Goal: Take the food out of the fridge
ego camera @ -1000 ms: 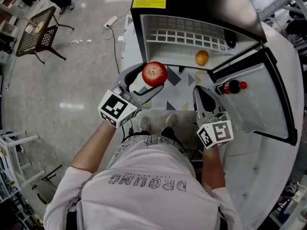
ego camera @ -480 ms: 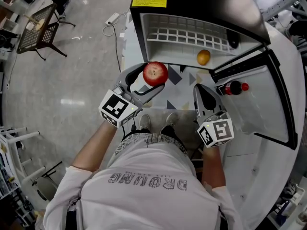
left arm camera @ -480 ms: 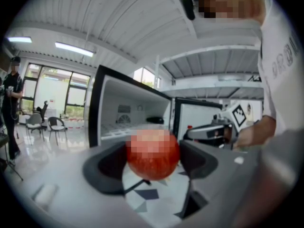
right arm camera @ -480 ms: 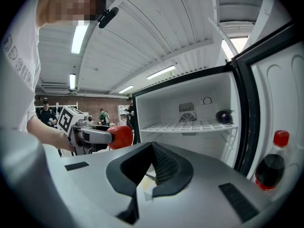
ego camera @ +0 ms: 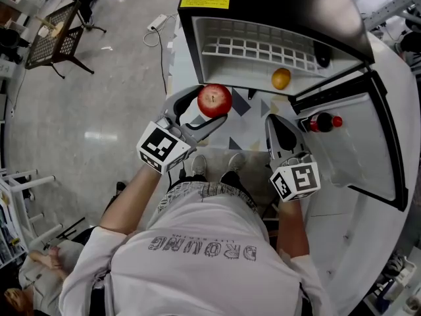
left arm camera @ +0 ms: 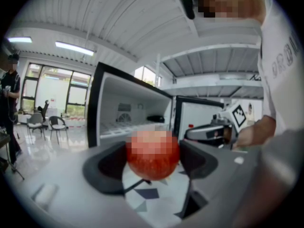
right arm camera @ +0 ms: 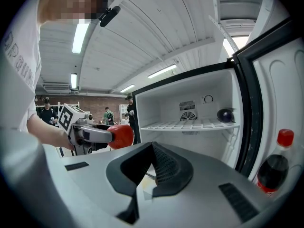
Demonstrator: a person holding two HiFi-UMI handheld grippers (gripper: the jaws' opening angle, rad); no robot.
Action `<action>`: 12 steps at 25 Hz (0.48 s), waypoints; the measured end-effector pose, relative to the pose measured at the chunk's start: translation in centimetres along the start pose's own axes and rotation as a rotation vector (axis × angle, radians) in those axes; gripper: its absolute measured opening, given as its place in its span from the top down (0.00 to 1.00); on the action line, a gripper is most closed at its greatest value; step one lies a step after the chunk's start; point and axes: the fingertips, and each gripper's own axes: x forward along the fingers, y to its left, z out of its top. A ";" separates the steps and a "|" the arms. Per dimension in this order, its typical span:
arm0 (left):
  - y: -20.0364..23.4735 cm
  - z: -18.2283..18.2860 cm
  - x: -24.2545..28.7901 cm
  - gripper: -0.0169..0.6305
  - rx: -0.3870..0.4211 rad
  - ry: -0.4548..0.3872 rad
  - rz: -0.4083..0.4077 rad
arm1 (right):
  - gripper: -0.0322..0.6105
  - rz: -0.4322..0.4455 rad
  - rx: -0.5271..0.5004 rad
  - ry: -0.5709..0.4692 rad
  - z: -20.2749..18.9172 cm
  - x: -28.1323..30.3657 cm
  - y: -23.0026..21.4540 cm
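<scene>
Left gripper view: apple (left arm camera: 153,155) clamped mid-air between left gripper (left arm camera: 152,161) fingers (left arm camera: 102,167), one finger each side, in front of open fridge (left arm camera: 95,108). Right gripper view: right gripper (right arm camera: 153,172) fingers (right arm camera: 166,167) pressed together, nothing between. Head view: orange fruit (ego camera: 281,78) inside fridge by front edge of wire shelf (ego camera: 256,52), level unclear. Dark round item (ego camera: 320,59) on shelf, can't identify. Red-capped bottle (ego camera: 320,121) in door (ego camera: 368,143) rack, mostly hidden.

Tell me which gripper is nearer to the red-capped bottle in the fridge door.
Right. The right gripper sits just beside the bottle, to its left in the head view. The left gripper, shut on the apple, is farther away on that side.
</scene>
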 end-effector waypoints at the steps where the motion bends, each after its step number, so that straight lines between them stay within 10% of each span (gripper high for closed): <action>1: 0.0 0.0 0.0 0.43 0.000 0.001 0.000 | 0.96 0.002 0.000 0.001 -0.1 0.0 0.0; 12: -0.2 -0.2 0.3 0.43 -0.007 0.010 0.010 | 0.96 0.014 0.003 0.017 -0.6 0.1 -0.4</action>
